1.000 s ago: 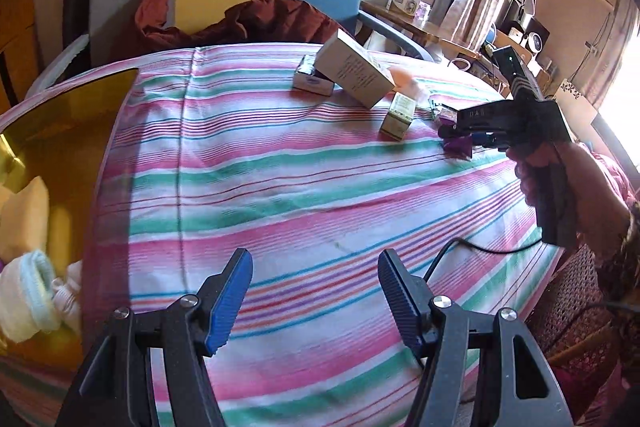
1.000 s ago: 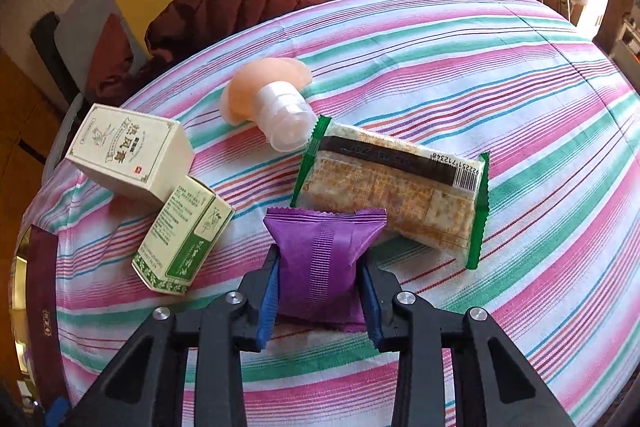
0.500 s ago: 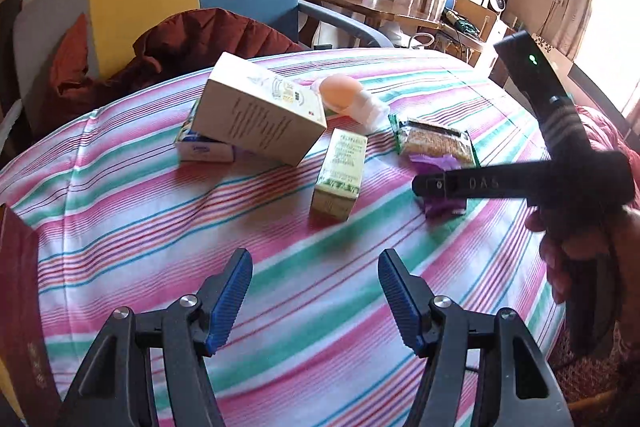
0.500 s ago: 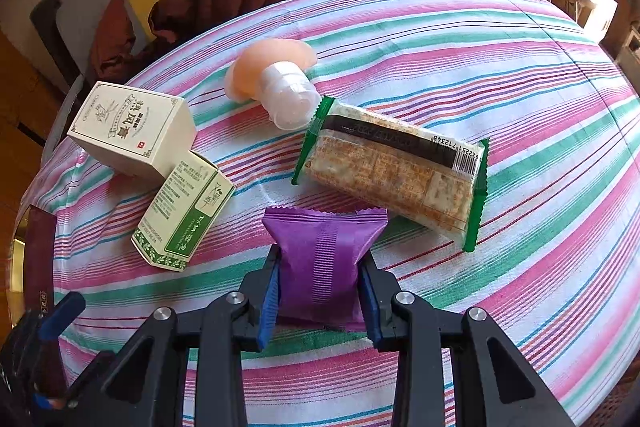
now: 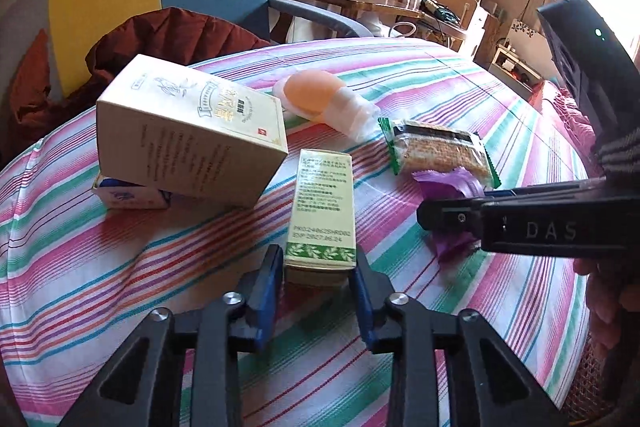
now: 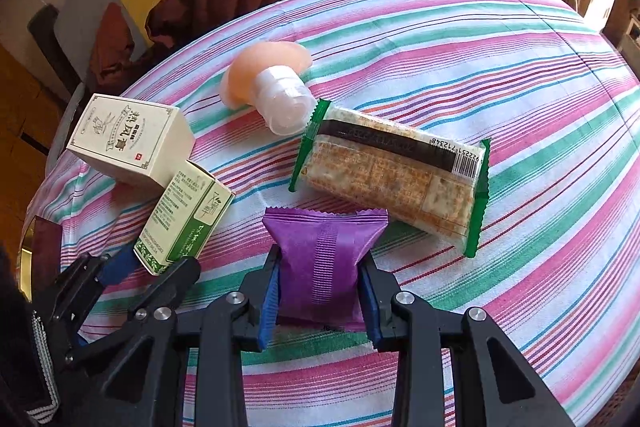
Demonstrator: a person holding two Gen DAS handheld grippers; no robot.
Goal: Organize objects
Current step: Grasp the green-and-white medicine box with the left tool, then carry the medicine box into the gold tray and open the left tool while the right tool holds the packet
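Round tabletop [image 6: 520, 75] under striped cloth, goods clustered toward near-left edge; loose heap, not yet sorted, so likely an early stage of tidying.

Left gripper [image 5: 316, 269]: jaws just closed in from wide, now narrow and pressed on both sides of the near end of the small green-and-cream box [image 5: 322, 205]; box lying flat, long axis pointing away, which suits an end-on pinch; far end just beside the large cream box [image 5: 188, 131], itself tilted, propped on a small blue-and-white carton [image 5: 128, 193].

Right gripper [image 6: 320, 291]: jaws narrow, clamped on the lower part of the purple sachet [image 6: 326, 247]; sachet soft, sides pinched inward; seems to rest on the cloth, lift not evident; top corner next to or overlapping the green-edged cracker packet [image 6: 396, 179], cannot tell which.

Peach-capped mushroom-shaped item [image 6: 272, 87] on its side behind the cracker packet, clear stem toward it.

Both grips apparently secured at once, probably for a paired carry; destination not visible; dark-red-edged yellow object [image 6: 40, 247] at left table edge too cropped to identify.

Risk, as judged: box pinched only at its end, may droop or swing on lift.
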